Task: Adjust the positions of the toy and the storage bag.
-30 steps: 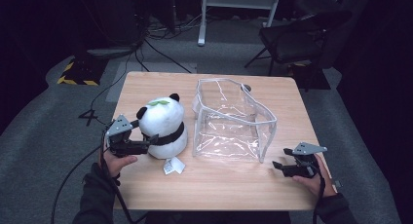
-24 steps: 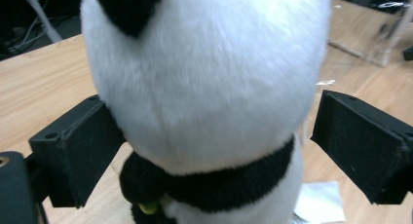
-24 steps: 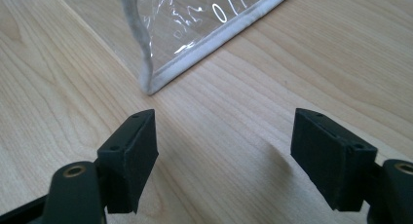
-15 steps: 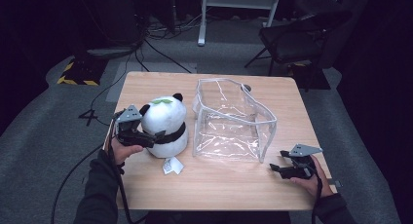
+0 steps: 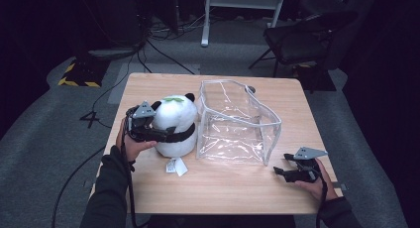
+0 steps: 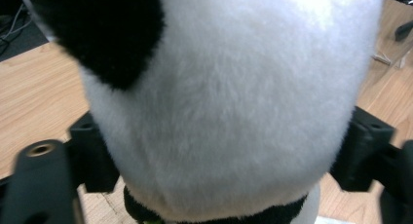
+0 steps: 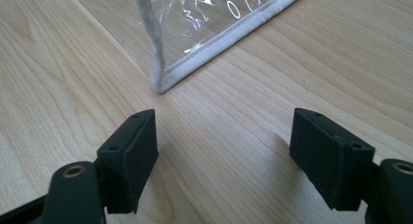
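On the near right of the table (image 5: pixel 228 188), the right gripper (image 5: pixel 279 171) rests with jaws wide and empty, aimed at the clear plastic bag's (image 5: pixel 237 124) corner, while the left gripper (image 5: pixel 171 134), jaws just closing, squeezes the panda plush (image 5: pixel 173 121) beside that bag.

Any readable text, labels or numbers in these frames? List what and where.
None can be read.
White tag lying on the table by the panda plush: any print on it is too small to tell.
Clear bag: no print shows, just glare on the plastic.
Yellow-and-black striped mat on the floor: warning stripes, no words.
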Demonstrator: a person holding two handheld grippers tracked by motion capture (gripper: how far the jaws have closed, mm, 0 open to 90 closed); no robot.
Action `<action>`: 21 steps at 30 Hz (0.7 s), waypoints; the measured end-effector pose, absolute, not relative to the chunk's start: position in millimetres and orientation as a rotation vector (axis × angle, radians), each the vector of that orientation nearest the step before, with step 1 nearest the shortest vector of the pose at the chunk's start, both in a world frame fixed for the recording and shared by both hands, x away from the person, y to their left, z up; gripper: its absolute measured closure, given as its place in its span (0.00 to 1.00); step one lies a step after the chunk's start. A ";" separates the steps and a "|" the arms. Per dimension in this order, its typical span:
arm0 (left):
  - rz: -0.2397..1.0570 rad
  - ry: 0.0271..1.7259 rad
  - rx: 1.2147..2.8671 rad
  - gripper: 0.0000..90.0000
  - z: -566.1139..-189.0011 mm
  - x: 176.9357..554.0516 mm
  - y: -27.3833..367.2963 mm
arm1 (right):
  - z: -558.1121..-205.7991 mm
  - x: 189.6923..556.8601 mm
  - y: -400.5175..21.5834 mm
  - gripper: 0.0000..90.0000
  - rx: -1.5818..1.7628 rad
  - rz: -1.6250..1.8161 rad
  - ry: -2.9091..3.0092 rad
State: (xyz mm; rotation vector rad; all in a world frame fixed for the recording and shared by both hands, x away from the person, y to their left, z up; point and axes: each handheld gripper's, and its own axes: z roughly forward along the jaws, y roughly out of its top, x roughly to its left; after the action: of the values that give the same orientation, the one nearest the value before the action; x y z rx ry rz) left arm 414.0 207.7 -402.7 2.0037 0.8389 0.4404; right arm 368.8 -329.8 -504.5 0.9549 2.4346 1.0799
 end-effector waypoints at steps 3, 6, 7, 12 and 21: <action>0.474 0.858 1.970 0.29 -405.6 408.4 207.6 | -504.9 368.6 -329.6 0.28 0.956 1.083 2.432; 0.520 0.898 1.936 0.35 -408.3 400.2 206.5 | -505.1 368.7 -329.7 0.27 0.961 1.081 2.427; 0.532 0.909 1.923 0.36 -409.4 397.0 206.0 | -505.2 368.7 -329.7 0.27 0.960 1.081 2.426; 0.577 0.952 1.876 0.39 -413.2 383.4 203.2 | -505.6 368.9 -329.5 0.25 0.969 1.081 2.422; 0.528 1.018 1.877 0.38 -412.6 380.1 206.0 | -505.8 370.0 -329.8 0.24 0.970 1.081 2.425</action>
State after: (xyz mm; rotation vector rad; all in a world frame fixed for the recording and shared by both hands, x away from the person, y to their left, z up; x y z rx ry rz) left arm 380.1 206.0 -412.6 1.8772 1.0182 0.5277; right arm 370.0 -329.8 -505.8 0.9696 2.4245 1.0808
